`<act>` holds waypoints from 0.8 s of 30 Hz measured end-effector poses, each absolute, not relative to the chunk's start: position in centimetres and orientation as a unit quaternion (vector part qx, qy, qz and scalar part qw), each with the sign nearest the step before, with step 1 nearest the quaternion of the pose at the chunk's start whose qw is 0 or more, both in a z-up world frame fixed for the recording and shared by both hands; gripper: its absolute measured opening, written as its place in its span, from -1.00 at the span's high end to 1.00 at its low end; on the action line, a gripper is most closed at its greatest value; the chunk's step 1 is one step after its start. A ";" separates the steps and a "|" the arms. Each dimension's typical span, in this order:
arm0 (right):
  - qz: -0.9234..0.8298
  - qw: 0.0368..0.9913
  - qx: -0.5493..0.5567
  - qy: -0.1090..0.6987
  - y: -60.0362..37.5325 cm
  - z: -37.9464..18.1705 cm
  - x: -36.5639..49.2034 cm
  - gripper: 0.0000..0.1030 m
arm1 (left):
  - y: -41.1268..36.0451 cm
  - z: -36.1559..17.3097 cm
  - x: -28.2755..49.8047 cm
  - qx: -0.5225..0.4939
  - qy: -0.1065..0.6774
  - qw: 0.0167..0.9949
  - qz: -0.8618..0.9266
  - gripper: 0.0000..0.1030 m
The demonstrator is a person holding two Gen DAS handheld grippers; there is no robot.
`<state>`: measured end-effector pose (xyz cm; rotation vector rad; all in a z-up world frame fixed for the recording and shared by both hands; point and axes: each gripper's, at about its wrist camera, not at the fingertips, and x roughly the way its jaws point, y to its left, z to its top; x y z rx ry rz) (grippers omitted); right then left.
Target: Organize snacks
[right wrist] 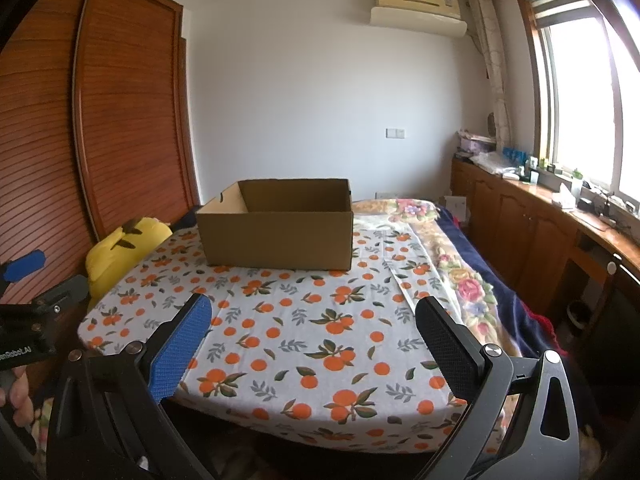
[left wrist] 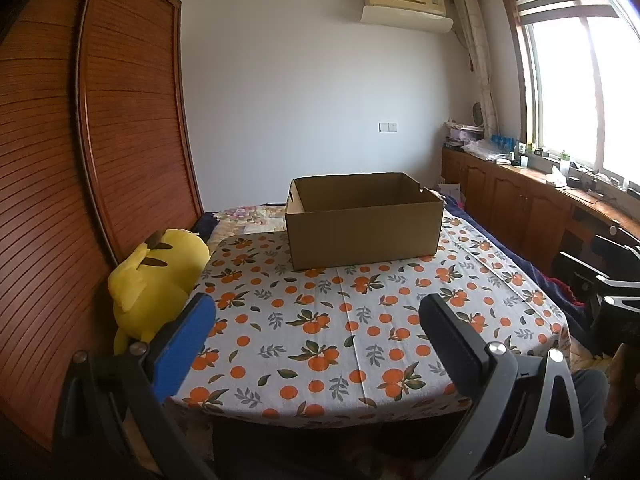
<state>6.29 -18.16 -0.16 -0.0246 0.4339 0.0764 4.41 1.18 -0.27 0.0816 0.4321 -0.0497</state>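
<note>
At far left the wooden wardrobe (left wrist: 120,128) stood against the wall; a yellow plush toy (left wrist: 156,280) sat wedged between it and the table edge; you held your left gripper (left wrist: 316,320) low at the near edge of the table, jaws spread wide, nothing between the 2 fingers, blue pad on one side, black on the other; the orange-print tablecloth (left wrist: 320,328) lay bare in front of you; the cardboard box (left wrist: 362,220) sat open at the far side of the cloth, upright, inside not fully visible; no snacks could be made out in either view; your right gripper (right wrist: 312,320) was also wide open and held nothing, hovering over the near edge; at far right a wooden counter (right wrist: 560,216) ran under the window (right wrist: 580,100), cluttered with small items too small to tell.
</note>
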 end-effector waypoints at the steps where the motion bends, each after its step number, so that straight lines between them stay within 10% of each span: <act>1: 0.037 0.976 -0.012 0.215 -18.1 -0.1 6.2 -1.00 | 1.2 -0.2 4.4 0.040 0.215 0.976 -0.025 -0.99; 24: 0.033 0.977 -0.013 0.212 -18.4 -0.1 6.0 -1.00 | 1.3 0.3 4.1 0.044 0.204 0.978 -0.020 -0.99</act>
